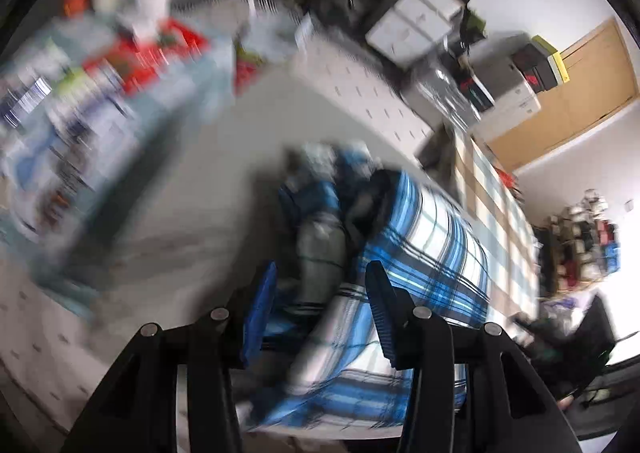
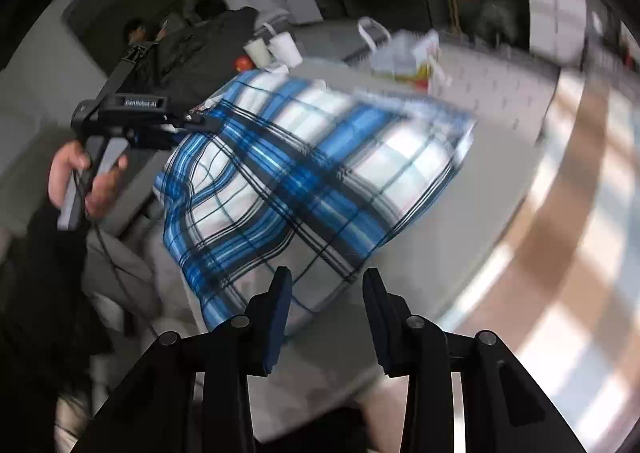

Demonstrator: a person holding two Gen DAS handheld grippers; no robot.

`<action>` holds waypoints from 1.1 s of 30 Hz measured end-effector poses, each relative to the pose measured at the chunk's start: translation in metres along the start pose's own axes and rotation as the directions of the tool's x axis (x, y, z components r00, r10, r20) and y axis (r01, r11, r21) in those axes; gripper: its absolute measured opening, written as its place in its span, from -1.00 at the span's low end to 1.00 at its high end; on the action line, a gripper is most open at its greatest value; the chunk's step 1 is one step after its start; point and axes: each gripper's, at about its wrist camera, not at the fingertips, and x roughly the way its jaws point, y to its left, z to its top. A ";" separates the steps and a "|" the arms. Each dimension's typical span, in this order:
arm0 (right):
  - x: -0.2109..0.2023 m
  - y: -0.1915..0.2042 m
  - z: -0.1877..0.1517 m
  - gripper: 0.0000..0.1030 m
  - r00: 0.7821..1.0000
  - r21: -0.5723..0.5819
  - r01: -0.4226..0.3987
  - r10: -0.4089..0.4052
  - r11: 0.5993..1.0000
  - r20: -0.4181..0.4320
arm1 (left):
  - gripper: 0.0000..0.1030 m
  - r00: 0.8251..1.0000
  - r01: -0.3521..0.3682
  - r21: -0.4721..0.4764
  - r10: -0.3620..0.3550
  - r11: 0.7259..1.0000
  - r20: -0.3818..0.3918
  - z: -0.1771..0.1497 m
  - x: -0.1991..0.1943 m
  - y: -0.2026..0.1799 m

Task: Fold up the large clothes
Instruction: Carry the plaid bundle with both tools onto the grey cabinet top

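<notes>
Your blue-and-white plaid cotton shirt (image 2: 304,173) hangs bunched above the grey table (image 2: 500,125), near its far edge. It looks light, limp and prone to sagging, so take it by hems or corners. The left gripper (image 2: 200,121) seems clamped on its upper edge, though its own view shows fingers parted around cloth; the right gripper (image 2: 326,317) hangs apart, empty. Only the right view shows your hand (image 2: 86,181).

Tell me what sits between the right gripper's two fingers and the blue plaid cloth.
Nothing: in the right wrist view the open right gripper faces the blue-and-white plaid cloth across only bare grey tabletop.
</notes>
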 end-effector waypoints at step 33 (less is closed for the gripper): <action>0.022 0.050 0.003 -0.31 0.994 -0.008 -0.095 0.095 0.995 -0.048 | 0.23 0.999 -0.037 0.204 0.040 0.978 -0.010 0.018 0.100 -0.087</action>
